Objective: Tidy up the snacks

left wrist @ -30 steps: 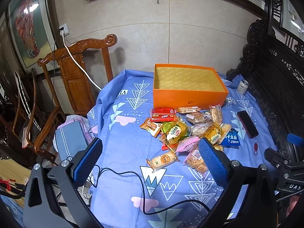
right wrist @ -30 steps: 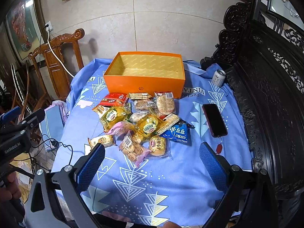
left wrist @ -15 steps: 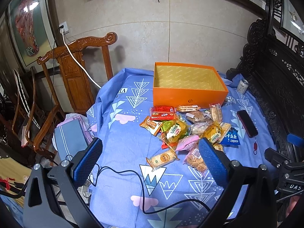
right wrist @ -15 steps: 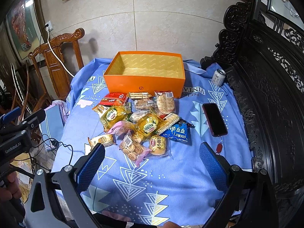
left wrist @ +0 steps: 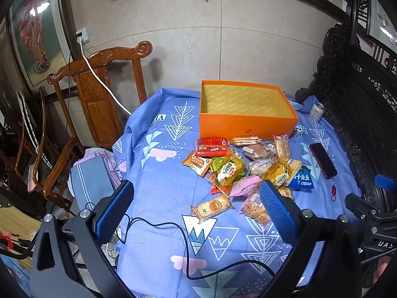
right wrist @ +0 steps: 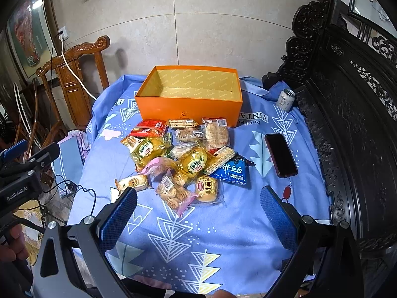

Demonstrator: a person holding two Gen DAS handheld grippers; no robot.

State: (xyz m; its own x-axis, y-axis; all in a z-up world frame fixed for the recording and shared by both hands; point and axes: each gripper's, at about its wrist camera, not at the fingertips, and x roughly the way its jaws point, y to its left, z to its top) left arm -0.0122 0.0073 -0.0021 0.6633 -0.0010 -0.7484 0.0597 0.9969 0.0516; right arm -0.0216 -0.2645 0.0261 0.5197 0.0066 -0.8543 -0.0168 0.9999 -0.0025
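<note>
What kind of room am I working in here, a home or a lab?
Most likely a home sitting room: carved wooden chair, dark carved bench and framed pictures surround a bedsheet-covered surface holding packaged snacks.

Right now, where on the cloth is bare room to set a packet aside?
Bare cloth lies left of the snack pile, toward the chair side, and in front of it near the open right tongs. It is crowded between the pile and the orange box; the phone borders the pile's right.
</note>
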